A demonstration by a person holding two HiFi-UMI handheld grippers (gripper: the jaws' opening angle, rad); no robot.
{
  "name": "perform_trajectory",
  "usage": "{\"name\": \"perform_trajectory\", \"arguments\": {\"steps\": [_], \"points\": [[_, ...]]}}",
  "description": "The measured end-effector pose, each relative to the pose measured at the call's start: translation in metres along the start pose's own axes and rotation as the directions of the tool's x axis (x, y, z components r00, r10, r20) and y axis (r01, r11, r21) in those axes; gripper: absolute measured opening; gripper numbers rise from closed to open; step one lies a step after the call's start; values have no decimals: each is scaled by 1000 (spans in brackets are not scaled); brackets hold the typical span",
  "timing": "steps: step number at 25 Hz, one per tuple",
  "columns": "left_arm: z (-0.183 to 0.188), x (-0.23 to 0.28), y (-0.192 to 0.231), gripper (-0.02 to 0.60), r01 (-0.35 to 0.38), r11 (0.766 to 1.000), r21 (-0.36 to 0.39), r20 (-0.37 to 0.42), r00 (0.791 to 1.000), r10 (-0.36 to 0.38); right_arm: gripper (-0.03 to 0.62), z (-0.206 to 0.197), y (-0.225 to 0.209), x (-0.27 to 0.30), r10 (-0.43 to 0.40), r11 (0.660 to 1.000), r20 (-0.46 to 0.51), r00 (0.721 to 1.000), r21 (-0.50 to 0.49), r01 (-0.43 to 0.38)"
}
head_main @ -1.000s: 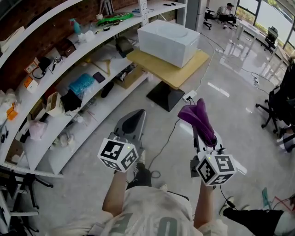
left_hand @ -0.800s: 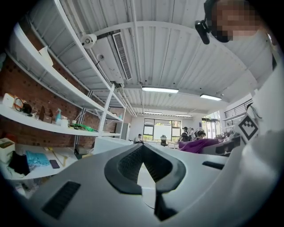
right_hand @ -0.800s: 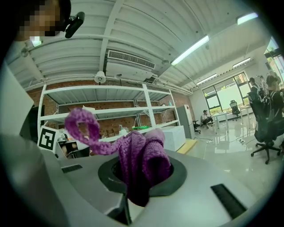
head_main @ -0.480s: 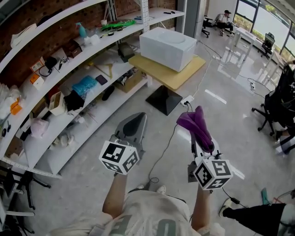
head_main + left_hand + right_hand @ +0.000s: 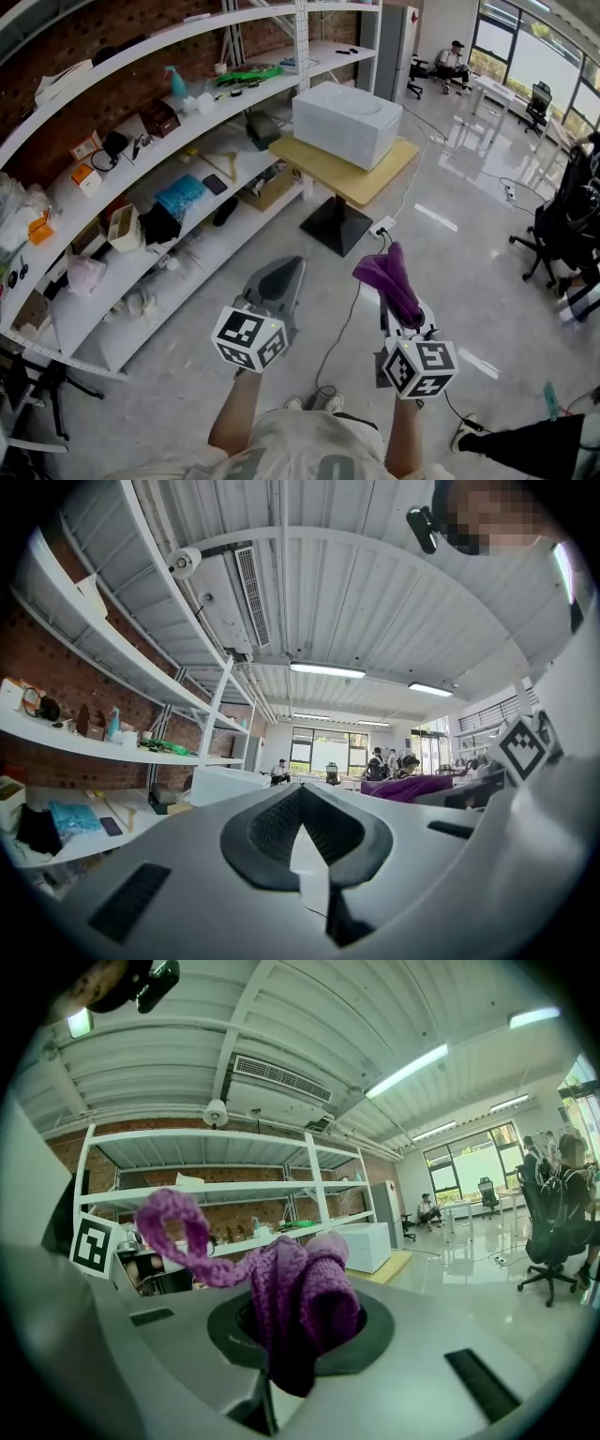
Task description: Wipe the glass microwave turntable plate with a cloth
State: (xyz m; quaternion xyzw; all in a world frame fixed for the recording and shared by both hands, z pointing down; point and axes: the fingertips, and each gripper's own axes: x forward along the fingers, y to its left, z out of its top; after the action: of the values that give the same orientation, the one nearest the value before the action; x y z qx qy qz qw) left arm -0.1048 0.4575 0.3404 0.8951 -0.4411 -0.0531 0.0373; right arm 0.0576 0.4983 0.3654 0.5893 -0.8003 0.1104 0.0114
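1. In the open floor area beside the white shelving rack (image 5: 202, 248), a person stands and holds one gripper in each hand, both raised in front of the body and pointed away from it.
2. Left gripper (image 5: 284, 277): the jaws are closed together at the tips, with nothing between them.
3. Right gripper (image 5: 305, 1330): the jaws are clamped on a purple knitted cloth (image 5: 392, 279).
4. The cloth stands up out of the jaw tips as a bunched fold. In the right gripper view one loop of it curls off to the left.
5. The two grippers are held side by side, apart from each other.
6. White microwave (image 5: 342, 127): it sits on a yellow-topped pedestal table (image 5: 375, 173), well ahead of both grippers and next to the shelving rack.
7. A faint round outline shows on the top of the microwave. Whether this is the glass turntable plate cannot be determined.
8. A cable (image 5: 342, 319) runs across the pale glossy floor (image 5: 469, 244) from the table base toward the person's feet.
9. The cloth is well apart from the microwave and the table.
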Motion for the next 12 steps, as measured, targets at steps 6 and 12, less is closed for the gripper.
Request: {"name": "perform_trajectory", "arguments": {"steps": [6,12], "points": [[0,-5,-2,3,10,1000,5,-5,1000,-9,51,2,13,-4,6,1000,0,1000,-24,-6],[-2,-6,0,3,13,1000,-1,-4,1000,-13,51,-1,14,-2,8,1000,-1,1000,-19,-8]]}}
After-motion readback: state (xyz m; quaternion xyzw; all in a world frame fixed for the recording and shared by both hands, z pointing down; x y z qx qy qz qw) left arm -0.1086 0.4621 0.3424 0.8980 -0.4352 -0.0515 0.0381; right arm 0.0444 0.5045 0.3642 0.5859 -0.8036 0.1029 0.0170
